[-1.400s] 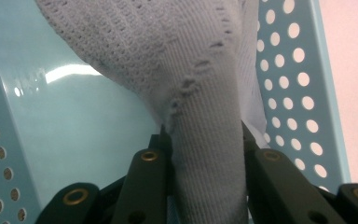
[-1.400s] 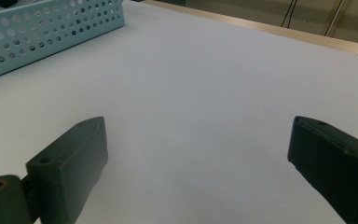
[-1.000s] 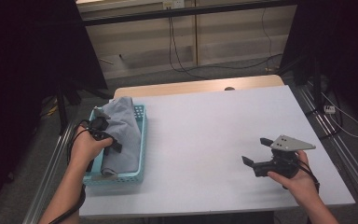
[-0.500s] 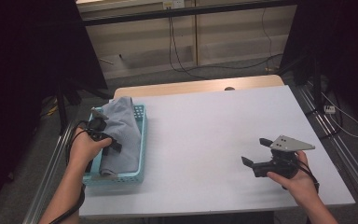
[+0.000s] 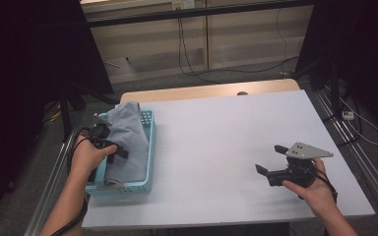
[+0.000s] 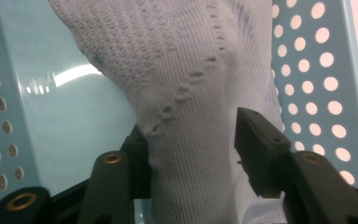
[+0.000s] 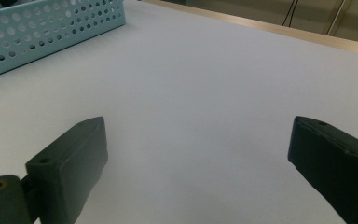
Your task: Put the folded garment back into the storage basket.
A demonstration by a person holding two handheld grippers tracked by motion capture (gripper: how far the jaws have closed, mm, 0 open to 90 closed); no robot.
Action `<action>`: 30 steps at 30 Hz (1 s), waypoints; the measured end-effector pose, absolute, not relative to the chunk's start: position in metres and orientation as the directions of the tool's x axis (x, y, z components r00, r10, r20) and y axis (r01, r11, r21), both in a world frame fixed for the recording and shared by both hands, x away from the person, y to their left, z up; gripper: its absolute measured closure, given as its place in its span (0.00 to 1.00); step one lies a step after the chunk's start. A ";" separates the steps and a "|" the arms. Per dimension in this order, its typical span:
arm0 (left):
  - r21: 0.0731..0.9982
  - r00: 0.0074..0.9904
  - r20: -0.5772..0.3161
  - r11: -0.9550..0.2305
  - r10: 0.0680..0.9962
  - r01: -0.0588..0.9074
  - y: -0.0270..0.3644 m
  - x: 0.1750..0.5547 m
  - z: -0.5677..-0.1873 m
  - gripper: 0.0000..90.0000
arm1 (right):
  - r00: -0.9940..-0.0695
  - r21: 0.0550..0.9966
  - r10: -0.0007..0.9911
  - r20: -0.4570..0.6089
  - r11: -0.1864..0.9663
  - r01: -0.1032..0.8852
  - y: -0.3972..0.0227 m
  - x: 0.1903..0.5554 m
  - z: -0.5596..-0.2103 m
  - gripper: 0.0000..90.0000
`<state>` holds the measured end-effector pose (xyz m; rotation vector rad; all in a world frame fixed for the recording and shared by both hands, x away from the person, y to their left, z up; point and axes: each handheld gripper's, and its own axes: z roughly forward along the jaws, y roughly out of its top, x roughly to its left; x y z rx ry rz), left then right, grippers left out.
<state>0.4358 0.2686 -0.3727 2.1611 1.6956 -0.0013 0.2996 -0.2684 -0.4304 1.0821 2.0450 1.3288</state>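
A pale grey knitted garment [image 5: 128, 142] lies in a light blue perforated basket [image 5: 150, 147] at the table's left edge, with one end draped over the far rim. My left gripper [image 5: 115, 150] reaches into the basket from the left. In the left gripper view the knit fabric [image 6: 191, 93] runs between the two jaws of my left gripper [image 6: 191, 149]. These jaws have just been opening and stand apart around the cloth without squeezing it. My right gripper [image 5: 269, 158] rests low over the bare table at the front right. In its own view, my right gripper [image 7: 198, 154] is wide open with nothing in it.
The white table [image 5: 216, 132] stretches between the basket and the right hand. A wooden strip [image 5: 206, 91] runs along its far edge. The basket's blue perforated wall [image 7: 51, 32] is at the top left of the right gripper view. Cables lie on the floor beyond.
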 end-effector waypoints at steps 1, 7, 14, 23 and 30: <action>0.306 0.255 -0.236 -0.178 0.938 0.935 0.268 0.435 -0.373 0.56 | -0.580 0.906 0.814 0.032 0.222 0.361 -0.268 0.300 -0.431 0.05; 0.316 0.259 -0.241 -0.177 0.935 0.932 0.271 0.435 -0.374 0.53 | -0.582 0.904 0.813 0.031 0.225 0.363 -0.268 0.299 -0.431 0.05; 0.324 0.253 -0.244 -0.168 0.936 0.931 0.273 0.433 -0.374 0.51 | -0.578 0.906 0.815 0.027 0.225 0.359 -0.269 0.300 -0.431 0.05; 0.328 0.268 -0.236 -0.184 0.934 0.927 0.280 0.432 -0.368 0.47 | -0.579 0.904 0.815 0.031 0.223 0.364 -0.268 0.300 -0.431 0.05; 0.340 0.271 -0.226 -0.184 0.936 0.922 0.281 0.432 -0.362 0.44 | -0.584 0.905 0.811 0.034 0.222 0.362 -0.266 0.300 -0.431 0.05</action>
